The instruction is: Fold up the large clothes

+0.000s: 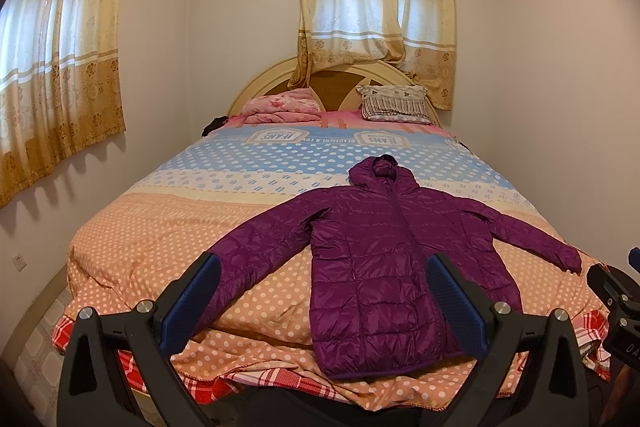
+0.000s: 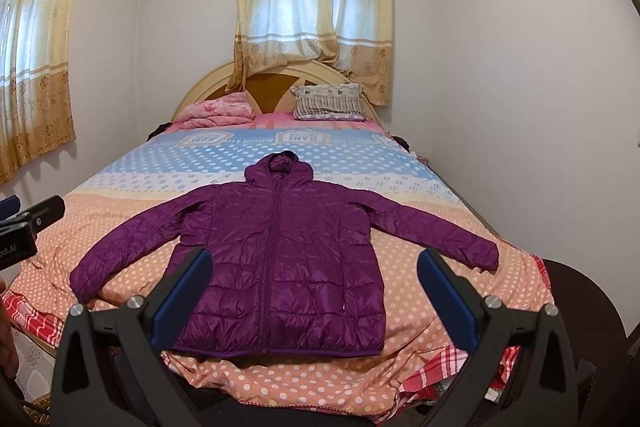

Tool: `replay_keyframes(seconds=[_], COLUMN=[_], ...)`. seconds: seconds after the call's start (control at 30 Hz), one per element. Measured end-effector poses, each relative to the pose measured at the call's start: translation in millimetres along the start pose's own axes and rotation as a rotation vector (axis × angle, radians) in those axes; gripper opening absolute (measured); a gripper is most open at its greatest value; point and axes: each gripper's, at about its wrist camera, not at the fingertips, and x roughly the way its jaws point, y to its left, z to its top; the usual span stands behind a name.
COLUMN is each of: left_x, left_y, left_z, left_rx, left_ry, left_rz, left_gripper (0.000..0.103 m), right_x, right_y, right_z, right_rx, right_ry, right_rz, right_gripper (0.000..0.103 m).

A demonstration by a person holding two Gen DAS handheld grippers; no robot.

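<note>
- Purple jacket point(image 2: 280, 267) lies flat on the bed point(image 2: 420, 163), sleeves out, zipped, nothing folded yet.
- Left gripper point(image 1: 320, 303) and right gripper point(image 2: 314, 295) both spread wide, holding nothing.
- Whole fold looks left to do.

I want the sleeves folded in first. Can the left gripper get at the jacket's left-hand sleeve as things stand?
Probably yes. The left gripper is open, and the sleeve lies flat on the bed with nothing on it or in the way.

Both wrist views from the bed's point(image 1: 160, 247) foot toward the headboard point(image 2: 208, 83), side by side.
</note>
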Motion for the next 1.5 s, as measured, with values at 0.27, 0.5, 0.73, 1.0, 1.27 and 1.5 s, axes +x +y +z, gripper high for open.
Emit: replay_keyframes(seconds=[0.27, 0.5, 0.73, 1.0, 1.27, 1.5], left_x=[0.8, 0.5, 0.3, 0.4, 0.7, 0.9], left_y=[0.4, 0.8, 0.8, 0.0, -0.9, -1.0], left_z=[0.0, -0.2, -0.4, -1.7, -2.5, -2.8], left_rx=[-0.003, -0.001, -0.001, 0.002, 0.003, 0.001], left_ry=[0.0, 0.0, 0.002, 0.001, 0.001, 0.001], left_rz=[-0.005, -0.004, -0.003, -0.004, -0.002, -0.002], left_gripper=[0.102, 0.102, 0.102, 0.102, 0.102, 0.102], right_x=[-0.4, 0.2, 1.4, 2.6, 2.6, 2.8], right_y=[-1.2, 1.8, 3.1, 5.2, 5.6, 4.9], right_z=[1.3, -0.1, -0.5, -2.0, -2.3, -1.8], right_rx=[0.004, 0.002, 0.003, 0.002, 0.002, 0.004], right_ry=[0.006, 0.01, 0.015, 0.02, 0.02, 0.019], right_rz=[0.006, 0.004, 0.005, 0.008, 0.007, 0.007], right_gripper=[0.103, 0.103, 0.103, 0.103, 0.103, 0.103])
